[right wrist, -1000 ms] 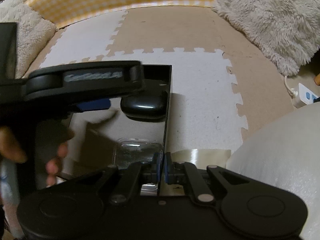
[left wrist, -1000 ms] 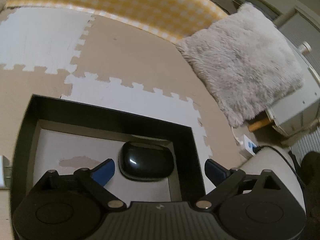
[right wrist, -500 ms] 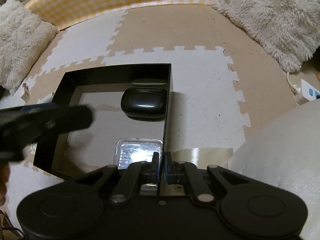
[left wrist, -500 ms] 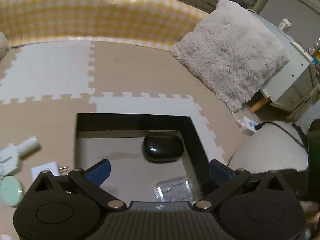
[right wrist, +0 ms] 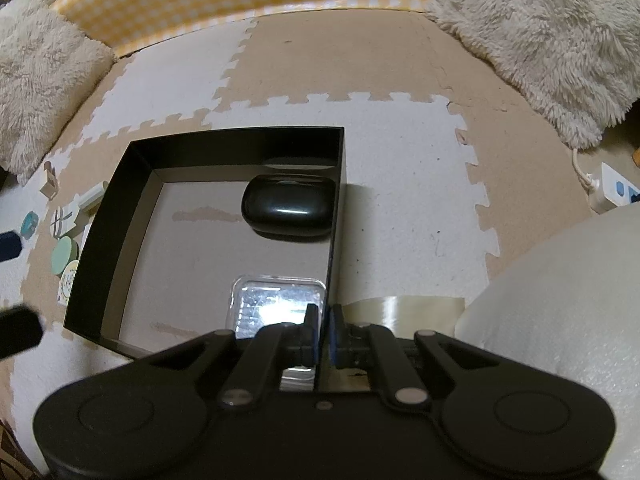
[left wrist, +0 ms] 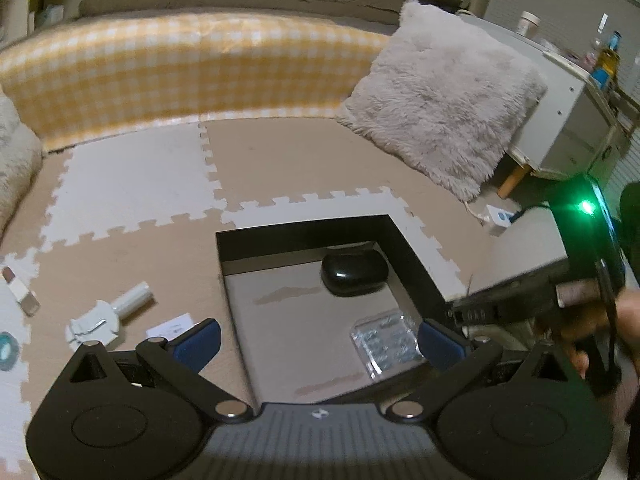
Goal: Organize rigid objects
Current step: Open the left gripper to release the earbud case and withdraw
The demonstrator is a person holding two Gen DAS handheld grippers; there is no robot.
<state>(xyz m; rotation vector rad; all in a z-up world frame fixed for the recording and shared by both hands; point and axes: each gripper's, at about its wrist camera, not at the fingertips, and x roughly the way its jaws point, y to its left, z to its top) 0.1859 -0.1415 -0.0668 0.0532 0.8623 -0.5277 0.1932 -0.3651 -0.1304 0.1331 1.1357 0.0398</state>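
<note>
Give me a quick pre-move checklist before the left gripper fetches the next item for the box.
1. Right gripper shut on the box wall: ok.
2. Left gripper open and empty: ok.
3. Black case inside the box, far right corner: ok.
4. Clear case inside, flat on the bottom: ok.
5. Free room in the box's left half: ok.
6. White tube on the mat within reach: cannot tell.

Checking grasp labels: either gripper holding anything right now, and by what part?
Right gripper is shut on the black box, pinching its right side wall near the front corner. Left gripper is open and holds nothing.
</note>
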